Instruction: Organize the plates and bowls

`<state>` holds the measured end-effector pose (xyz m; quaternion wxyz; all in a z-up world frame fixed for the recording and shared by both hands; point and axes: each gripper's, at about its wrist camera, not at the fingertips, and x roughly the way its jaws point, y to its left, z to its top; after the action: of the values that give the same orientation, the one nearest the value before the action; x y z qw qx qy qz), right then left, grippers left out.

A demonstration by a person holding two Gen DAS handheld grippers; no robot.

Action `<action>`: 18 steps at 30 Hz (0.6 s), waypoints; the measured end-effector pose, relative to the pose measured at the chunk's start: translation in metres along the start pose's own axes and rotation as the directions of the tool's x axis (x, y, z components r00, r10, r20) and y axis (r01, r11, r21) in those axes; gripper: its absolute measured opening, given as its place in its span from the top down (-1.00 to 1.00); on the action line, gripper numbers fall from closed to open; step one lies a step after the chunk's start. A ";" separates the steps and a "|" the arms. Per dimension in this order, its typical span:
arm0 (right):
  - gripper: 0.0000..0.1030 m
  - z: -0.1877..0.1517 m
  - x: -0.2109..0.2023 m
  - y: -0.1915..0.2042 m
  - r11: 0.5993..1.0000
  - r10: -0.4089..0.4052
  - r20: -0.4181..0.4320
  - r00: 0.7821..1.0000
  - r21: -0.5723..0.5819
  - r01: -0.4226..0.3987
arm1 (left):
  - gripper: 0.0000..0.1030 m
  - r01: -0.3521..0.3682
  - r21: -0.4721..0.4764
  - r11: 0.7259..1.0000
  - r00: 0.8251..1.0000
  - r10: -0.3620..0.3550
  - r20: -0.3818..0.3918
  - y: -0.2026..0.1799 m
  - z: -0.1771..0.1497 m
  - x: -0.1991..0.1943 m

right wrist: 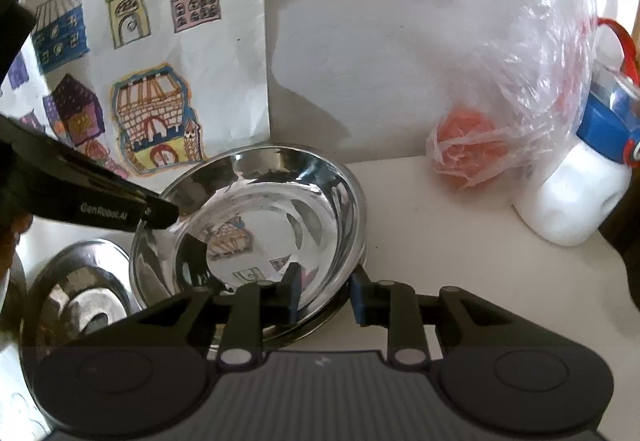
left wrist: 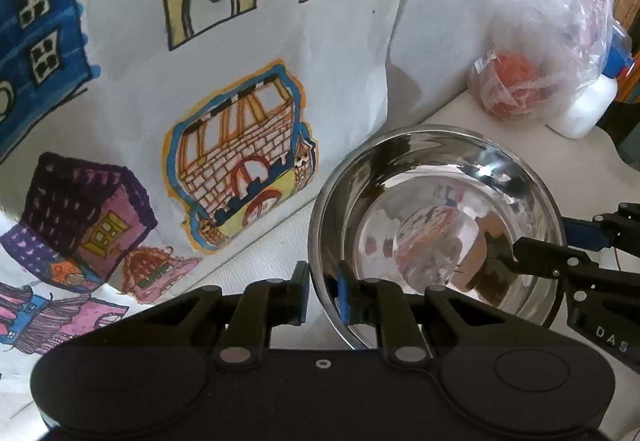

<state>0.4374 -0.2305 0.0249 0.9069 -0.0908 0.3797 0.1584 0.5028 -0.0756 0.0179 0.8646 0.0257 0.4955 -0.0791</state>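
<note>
Both grippers straddle bowl rim w/ gaps: left gripper barely apart, right gripper wider, neither pinching. Lift both clear evenly; don't nudge bowl.

1. The words "GenRobot.AI" stand in pale letters on the side of the black left gripper, at nine o'clock in the right wrist view.
2. The letters "DAS" stand on the black right gripper, at four o'clock in the left wrist view; the rest is cut off.

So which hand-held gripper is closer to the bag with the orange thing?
Right. The right hand-held gripper straddles the rim of the steel bowl on the side toward the bag; the left hand-held gripper is at the opposite rim.
</note>
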 end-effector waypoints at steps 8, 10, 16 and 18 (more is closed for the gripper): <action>-0.04 -0.008 0.002 -0.003 0.999 -0.028 0.004 1.000 -0.031 0.028 | 0.56 -0.001 0.010 1.000 0.999 0.000 0.035 0.011 -0.009 -0.019; -0.20 -0.009 -0.002 -0.005 0.999 -0.033 0.010 0.999 -0.024 0.033 | 0.44 -0.005 0.020 1.000 0.999 0.004 0.046 0.009 -0.009 -0.022; -0.68 -0.012 -0.034 -0.008 0.999 -0.043 0.075 0.996 0.017 0.041 | -0.05 -0.013 0.035 0.999 0.996 0.010 0.086 0.008 -0.014 -0.041; -0.76 -0.014 -0.050 -0.007 0.998 -0.043 0.103 0.994 0.040 0.039 | -0.20 -0.013 0.047 0.999 0.993 0.008 0.114 0.009 -0.018 -0.053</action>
<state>0.3980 -0.2517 0.0513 0.9299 -0.0733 0.3332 0.1372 0.4629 -0.0586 0.0541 0.8910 0.0443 0.4433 -0.0875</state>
